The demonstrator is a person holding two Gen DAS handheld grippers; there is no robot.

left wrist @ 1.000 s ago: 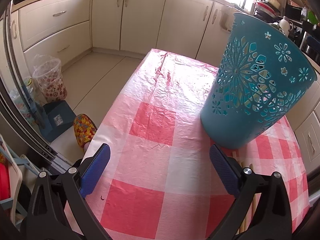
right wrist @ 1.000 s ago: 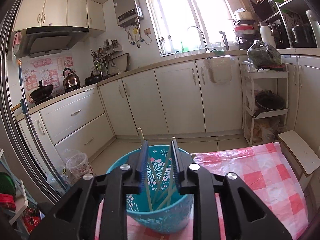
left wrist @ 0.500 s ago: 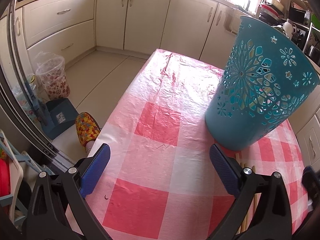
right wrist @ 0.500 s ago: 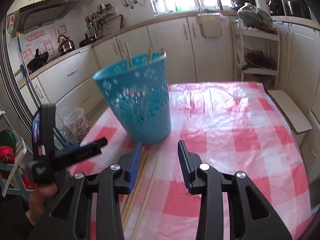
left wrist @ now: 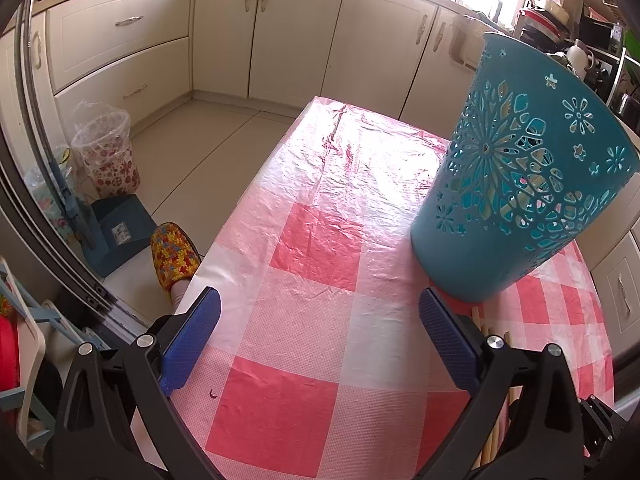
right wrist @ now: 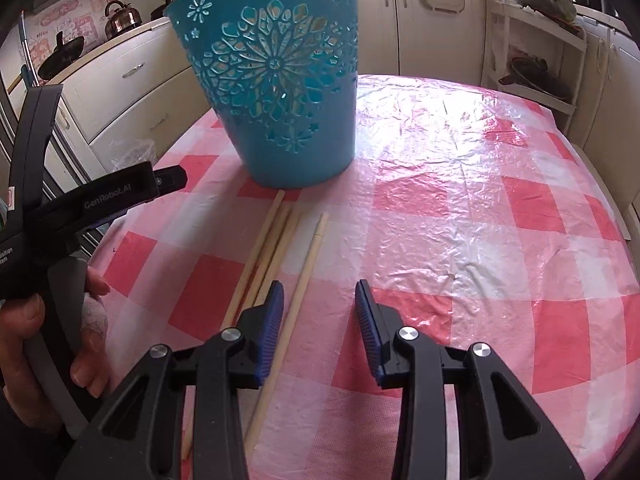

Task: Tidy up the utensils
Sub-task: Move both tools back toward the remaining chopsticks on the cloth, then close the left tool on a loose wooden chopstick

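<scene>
A teal cut-out basket (right wrist: 276, 80) stands on the red-and-white checked table (right wrist: 480, 200); it also shows in the left wrist view (left wrist: 520, 184). Several wooden chopsticks (right wrist: 276, 256) lie on the cloth in front of the basket, running toward me. My right gripper (right wrist: 320, 312) is open and empty, low over the near ends of the chopsticks, with one loose chopstick (right wrist: 306, 268) just inside its left finger. My left gripper (left wrist: 316, 336) is open wide and empty, left of the basket; chopstick ends (left wrist: 480, 320) show behind its right finger.
The left hand-held gripper body (right wrist: 92, 200) is at the left edge of the right wrist view. Cream kitchen cabinets (left wrist: 280, 28) surround the table. On the floor left of the table are a slippered foot (left wrist: 172, 256), a dustpan (left wrist: 116, 236) and a small bin (left wrist: 108, 160).
My right gripper dropped from above the basket to low over the chopsticks on the table, and its jaws opened. My left gripper barely moved.
</scene>
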